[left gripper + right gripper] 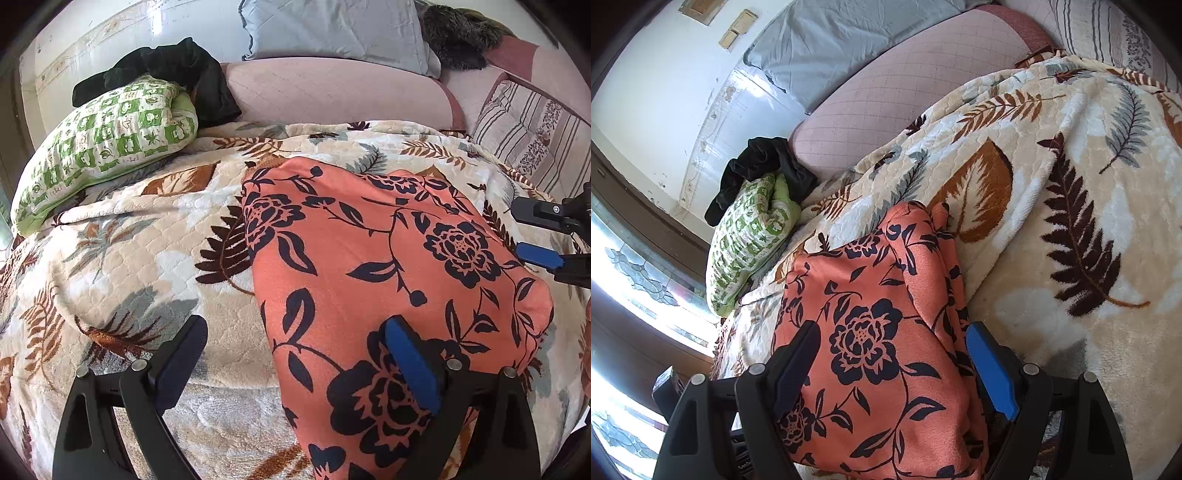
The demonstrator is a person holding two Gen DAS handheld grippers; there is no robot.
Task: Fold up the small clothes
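Note:
An orange garment with a dark floral print (388, 258) lies folded on a leaf-patterned blanket (129, 251). My left gripper (295, 332) is open over its near left edge: the blue finger (410, 365) is over the cloth, the dark finger (181, 358) over the blanket. My right gripper (892, 338) is open, straddling the garment (871, 332) from its right side. It also shows in the left wrist view (532, 232) at the garment's right edge. Neither grips the cloth.
A green patterned pillow (103, 155) with a black garment (162, 74) on it lies at the back left. A pink bolster (332, 96), a grey pillow (332, 29) and a striped pillow (532, 136) lie behind. A window (628, 295) is on the left.

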